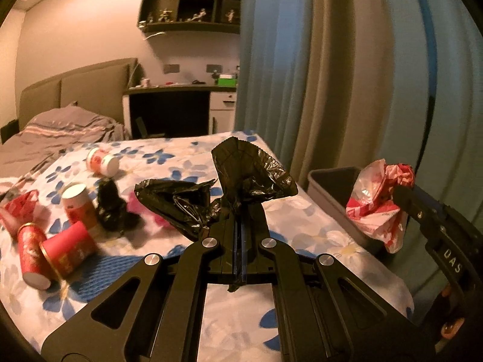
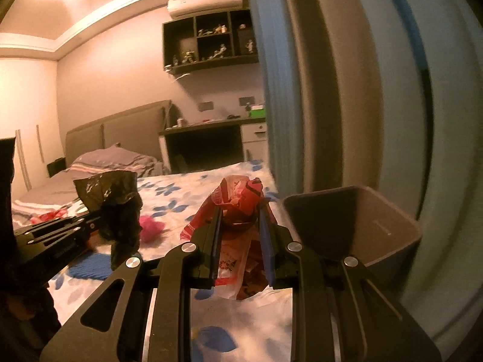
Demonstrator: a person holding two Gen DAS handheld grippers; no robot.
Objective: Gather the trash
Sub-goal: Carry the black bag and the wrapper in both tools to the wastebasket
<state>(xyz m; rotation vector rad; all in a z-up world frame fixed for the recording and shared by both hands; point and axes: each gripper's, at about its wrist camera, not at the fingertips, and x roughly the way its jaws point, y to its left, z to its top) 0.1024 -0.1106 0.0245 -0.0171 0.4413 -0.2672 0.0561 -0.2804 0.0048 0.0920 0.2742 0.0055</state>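
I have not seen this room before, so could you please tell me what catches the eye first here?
Two pieces of trash held up over the flowered bed: the left gripper is shut on a black plastic bag, the right gripper on a crumpled red-and-white bag. A grey bin waits by the blue curtain, and red cups litter the bed's left side.

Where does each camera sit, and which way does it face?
Left wrist: on the left tool, facing across the floral bed; its fingers pinch a black plastic bag; the right tool shows at the right edge.
Right wrist: on the right tool, facing the bed and grey bin; it holds a red-and-white plastic bag.
Shared: both bags, bin, bed, wall shelf.
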